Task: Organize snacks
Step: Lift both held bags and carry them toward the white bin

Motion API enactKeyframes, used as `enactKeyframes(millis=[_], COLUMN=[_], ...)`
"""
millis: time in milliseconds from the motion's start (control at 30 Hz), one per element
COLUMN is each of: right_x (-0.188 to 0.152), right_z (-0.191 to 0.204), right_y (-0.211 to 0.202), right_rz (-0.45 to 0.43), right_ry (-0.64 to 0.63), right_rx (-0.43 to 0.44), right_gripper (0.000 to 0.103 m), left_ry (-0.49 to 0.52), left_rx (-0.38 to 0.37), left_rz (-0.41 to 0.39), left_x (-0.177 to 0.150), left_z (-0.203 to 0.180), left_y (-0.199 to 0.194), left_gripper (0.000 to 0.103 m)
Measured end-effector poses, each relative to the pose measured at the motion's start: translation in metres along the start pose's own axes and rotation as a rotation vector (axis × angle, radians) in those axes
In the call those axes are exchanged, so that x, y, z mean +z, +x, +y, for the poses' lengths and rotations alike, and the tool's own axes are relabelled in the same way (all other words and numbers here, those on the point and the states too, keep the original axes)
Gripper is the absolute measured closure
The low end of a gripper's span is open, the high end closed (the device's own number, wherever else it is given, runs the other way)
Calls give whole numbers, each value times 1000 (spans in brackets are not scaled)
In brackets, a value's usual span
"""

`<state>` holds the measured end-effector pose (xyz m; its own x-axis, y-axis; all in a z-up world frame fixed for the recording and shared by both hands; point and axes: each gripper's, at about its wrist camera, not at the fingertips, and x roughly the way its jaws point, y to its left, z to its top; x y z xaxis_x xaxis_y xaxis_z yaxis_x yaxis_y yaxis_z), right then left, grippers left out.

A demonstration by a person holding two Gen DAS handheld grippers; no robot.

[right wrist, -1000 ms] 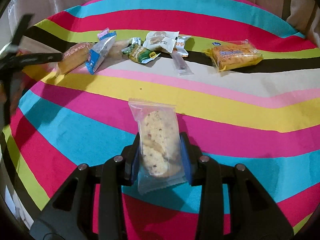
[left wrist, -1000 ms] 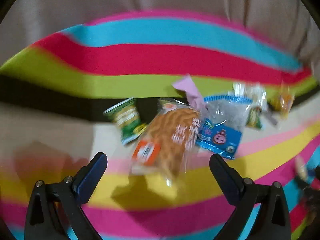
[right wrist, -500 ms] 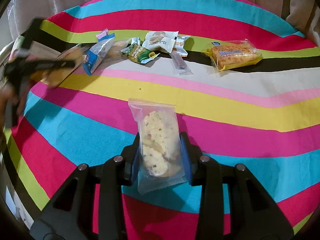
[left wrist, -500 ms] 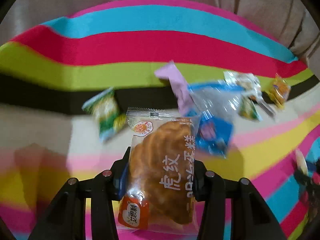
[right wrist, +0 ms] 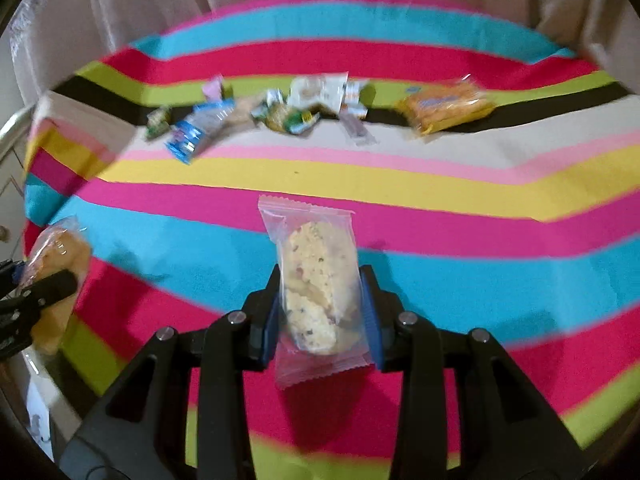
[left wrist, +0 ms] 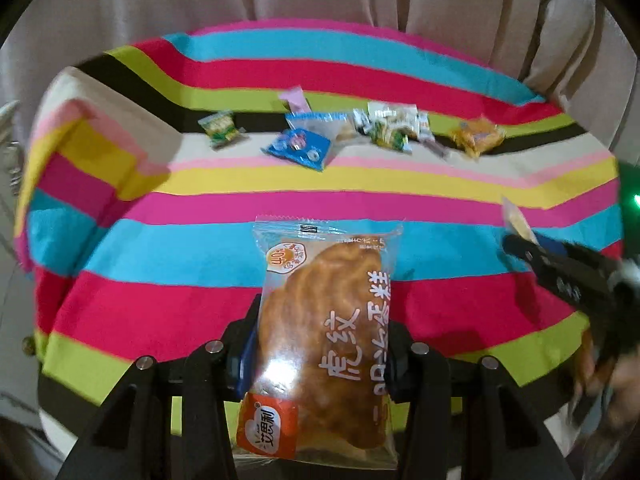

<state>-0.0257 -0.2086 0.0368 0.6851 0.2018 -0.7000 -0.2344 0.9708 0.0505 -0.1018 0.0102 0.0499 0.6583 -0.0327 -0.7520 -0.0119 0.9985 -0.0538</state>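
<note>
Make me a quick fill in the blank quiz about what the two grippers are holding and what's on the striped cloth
1. The left gripper is shut on a wrapped ____.
2. The right gripper grips a ____ packet of cookies.
3. The other snacks lie in a loose row at the ____ side of the striped cloth.
4. The blue packet lies ____ the cloth.

Missing words: cake; clear; far; on

虎纹蛋糕 in white down the cake wrapper [left wrist: 324, 344], 艾思利 on its orange corner patch, round badge up top too blurry to read
</note>
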Motion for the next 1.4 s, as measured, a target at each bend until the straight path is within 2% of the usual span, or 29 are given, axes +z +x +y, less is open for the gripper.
enactKeyframes(millis=[133,200,333,500,667,933,1133,1400], right_x=[-17,-17,-9,-11,-24,-46,-62,-93], right_z=[16,22,33,43,56,57,32,-5], right_y=[-59,-91,-174,-269,-333,-382,-406,-429], right_rz=[-106,-168,-370,-596,-721,-787,-813,-790], right_ry=[6,-8,-39,-49,-84,-112,-69,-34], right_rx=[-1,-1,-16,-39,-57,-96,-129,-214], right_gripper=[64,64,64,64,64,63,63,63], left_ry=[8,2,13,53,96,148,204,338], left_rx=[9,4,-7,-20,-34,-62,-63,-139], left_rz=[-60,-127,-290,-442,-532,-587,-629,-642], left_x=[5,10,22,24,22,14,8,-14], left_z=[-5,-10,-22,-35,-52,-79,-106,-164], left_y=[-27,-51,-111,-176,-227,-263,-282,-293], left_gripper=[54,54,54,54,54,54,54,54])
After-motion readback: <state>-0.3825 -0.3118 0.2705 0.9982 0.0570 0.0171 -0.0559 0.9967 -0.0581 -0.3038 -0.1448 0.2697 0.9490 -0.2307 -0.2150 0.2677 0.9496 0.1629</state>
